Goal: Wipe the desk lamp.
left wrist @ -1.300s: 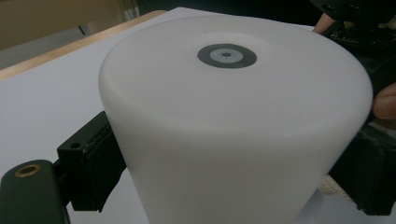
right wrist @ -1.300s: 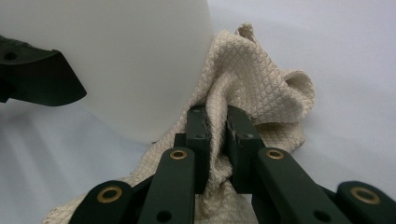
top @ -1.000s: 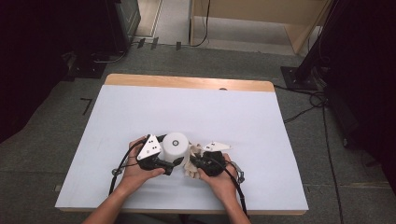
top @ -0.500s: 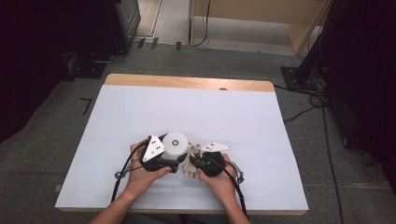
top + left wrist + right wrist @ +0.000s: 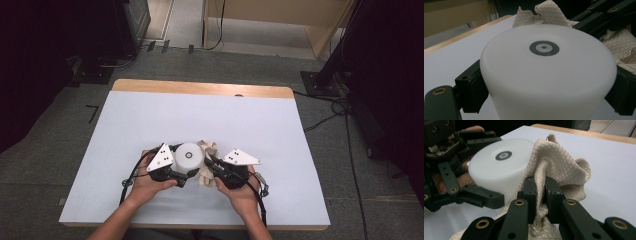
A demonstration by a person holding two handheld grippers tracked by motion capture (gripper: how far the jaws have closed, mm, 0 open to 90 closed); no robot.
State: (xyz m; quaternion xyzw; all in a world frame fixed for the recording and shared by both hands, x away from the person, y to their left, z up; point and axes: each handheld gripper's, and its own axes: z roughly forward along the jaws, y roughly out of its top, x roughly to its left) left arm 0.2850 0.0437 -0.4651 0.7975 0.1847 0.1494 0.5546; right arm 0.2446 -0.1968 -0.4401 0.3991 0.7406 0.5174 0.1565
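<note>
A white cup (image 5: 189, 156) stands upside down near the front of the table, with a grey ring mark on its base (image 5: 544, 48). My left gripper (image 5: 186, 161) is shut on the cup (image 5: 546, 75), one pad on each side of its wall (image 5: 474, 92). A beige waffle-weave cloth (image 5: 207, 148) is bunched against the cup's right side. My right gripper (image 5: 541, 187) is shut on a fold of the cloth (image 5: 559, 165), and the cloth touches the cup (image 5: 506, 155). In the high view the right gripper (image 5: 207, 162) points left toward the cup.
The white table top (image 5: 200, 115) stretches out beyond the hands to a wooden far edge (image 5: 200, 89). Cables trail from both grippers toward the front edge. Dark stands and cables sit on the floor around the table (image 5: 320, 82).
The cloth now reaches farther up behind the cup's right side. The right gripper has shifted slightly. The cup stays in the same spot in the left gripper.
</note>
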